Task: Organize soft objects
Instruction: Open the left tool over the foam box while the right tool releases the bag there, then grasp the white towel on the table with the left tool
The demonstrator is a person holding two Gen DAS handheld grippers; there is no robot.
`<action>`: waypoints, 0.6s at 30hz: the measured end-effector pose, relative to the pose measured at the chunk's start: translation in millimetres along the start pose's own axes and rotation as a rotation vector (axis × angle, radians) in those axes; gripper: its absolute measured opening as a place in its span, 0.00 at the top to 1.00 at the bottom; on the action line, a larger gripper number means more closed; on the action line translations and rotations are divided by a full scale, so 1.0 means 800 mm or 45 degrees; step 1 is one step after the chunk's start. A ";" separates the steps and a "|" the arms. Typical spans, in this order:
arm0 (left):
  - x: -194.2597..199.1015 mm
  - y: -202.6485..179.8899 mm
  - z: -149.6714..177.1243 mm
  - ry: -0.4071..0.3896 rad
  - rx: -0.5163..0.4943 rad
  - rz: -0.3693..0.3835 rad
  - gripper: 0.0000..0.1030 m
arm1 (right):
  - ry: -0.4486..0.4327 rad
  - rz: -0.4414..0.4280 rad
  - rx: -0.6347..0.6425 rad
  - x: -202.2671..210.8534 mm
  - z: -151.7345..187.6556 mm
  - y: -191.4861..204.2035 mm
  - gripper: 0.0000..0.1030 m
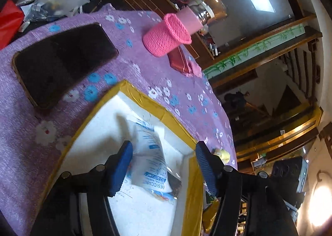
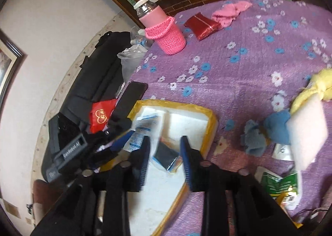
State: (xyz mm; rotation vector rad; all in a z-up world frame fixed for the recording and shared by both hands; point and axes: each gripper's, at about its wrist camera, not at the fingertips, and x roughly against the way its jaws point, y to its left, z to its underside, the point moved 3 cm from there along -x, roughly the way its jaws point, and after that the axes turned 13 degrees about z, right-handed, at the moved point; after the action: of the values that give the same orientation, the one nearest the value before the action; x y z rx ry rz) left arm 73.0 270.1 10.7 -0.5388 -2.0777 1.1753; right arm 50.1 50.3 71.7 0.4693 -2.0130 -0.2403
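Note:
A white foam box with a yellow-taped rim (image 1: pixel 145 99) (image 2: pixel 211 119) sits on the purple floral cloth. White and blue desiccant packets (image 1: pixel 152 153) (image 2: pixel 145 126) lie inside, with a small dark packet (image 2: pixel 166 156). My left gripper (image 1: pixel 164 165) is open above the box, over the packets. My right gripper (image 2: pixel 165 159) is open above the box, over the dark packet. The left gripper shows at the left of the right wrist view (image 2: pixel 116 134). A blue cloth (image 2: pixel 276 128), a yellow cloth (image 2: pixel 319 86), a white pad (image 2: pixel 307 132) and a pink cloth (image 2: pixel 230 13) lie on the cloth.
A bottle in a pink crochet sleeve (image 1: pixel 168 32) (image 2: pixel 166 32) stands at the back. A red pouch (image 2: pixel 202 25) lies beside it. A black phone (image 1: pixel 62 59) lies left of the box. Green and yellow packets (image 2: pixel 278 184) lie at the right. Bags sit off the table's left.

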 end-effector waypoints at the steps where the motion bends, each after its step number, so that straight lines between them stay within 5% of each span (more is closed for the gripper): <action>1: 0.002 0.000 -0.002 -0.005 0.005 0.002 0.36 | -0.013 0.016 0.006 0.004 0.002 -0.001 0.62; 11: 0.063 -0.051 0.013 -0.091 -0.153 -0.023 0.27 | -0.087 0.069 0.060 0.052 0.042 -0.023 0.58; 18: 0.095 -0.119 0.076 -0.049 -0.476 -0.108 0.25 | -0.161 0.077 0.035 0.104 0.080 -0.053 0.53</action>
State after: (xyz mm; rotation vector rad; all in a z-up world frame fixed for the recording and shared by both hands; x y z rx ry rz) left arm -25.6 234.6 97.9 -0.5950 -2.3437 0.7556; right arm -31.0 -25.6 92.9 0.4189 -2.1531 -0.2099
